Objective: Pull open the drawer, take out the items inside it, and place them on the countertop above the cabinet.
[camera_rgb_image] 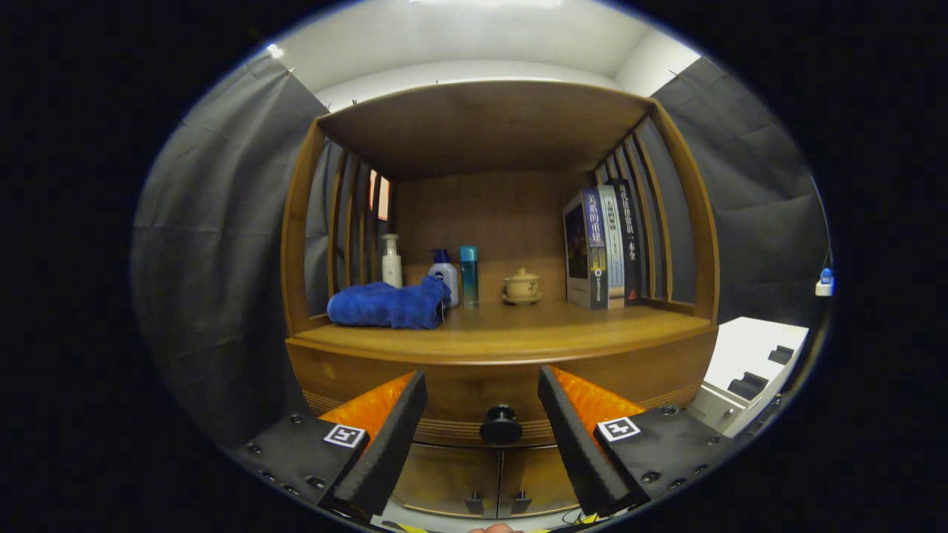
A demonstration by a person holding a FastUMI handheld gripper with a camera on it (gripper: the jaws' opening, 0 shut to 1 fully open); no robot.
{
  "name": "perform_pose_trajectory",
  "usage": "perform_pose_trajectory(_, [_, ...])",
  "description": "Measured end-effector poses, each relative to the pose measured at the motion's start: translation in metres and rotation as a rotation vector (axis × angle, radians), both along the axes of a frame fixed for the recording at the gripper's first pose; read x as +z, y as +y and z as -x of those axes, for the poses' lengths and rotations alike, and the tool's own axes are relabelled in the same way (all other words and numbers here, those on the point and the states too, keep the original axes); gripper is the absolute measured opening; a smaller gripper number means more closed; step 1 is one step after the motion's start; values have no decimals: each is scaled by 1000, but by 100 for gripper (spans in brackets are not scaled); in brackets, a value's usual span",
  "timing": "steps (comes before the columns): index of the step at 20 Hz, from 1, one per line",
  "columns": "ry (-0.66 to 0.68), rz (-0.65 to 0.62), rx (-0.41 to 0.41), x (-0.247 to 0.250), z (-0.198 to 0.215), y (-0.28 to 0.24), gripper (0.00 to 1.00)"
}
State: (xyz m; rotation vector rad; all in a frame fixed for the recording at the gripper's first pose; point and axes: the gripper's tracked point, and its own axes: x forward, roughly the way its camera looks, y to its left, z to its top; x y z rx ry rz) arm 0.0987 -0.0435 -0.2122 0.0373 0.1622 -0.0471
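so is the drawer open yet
Shut: the drawer front sits flush with the cabinet, knob between the open gripper fingers, ungrasped.

Place: staged home corner in booth | Evidence: wooden cabinet, books at 2 o'clock, toiletry bottles, dark cloth walls

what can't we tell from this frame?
- Drawer contents: drawer front is closed, gripper view.
- Lower cabinet doors: sides hidden behind the fingers.
- Blue towel covers the bottle bases behind it.
- Gripper open, jaws either side of the knob, contact not visible.
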Motion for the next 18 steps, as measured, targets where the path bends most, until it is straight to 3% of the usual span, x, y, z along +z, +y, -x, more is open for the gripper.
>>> perform_pose_trajectory(6, [48,39,-46,-43,-16,-23,98])
perform_pose_trajectory(15, [88,0,-36,-70,-37,-20,98])
perform_pose_trajectory(18, [83,5,-47,-70,-37,-20,89])
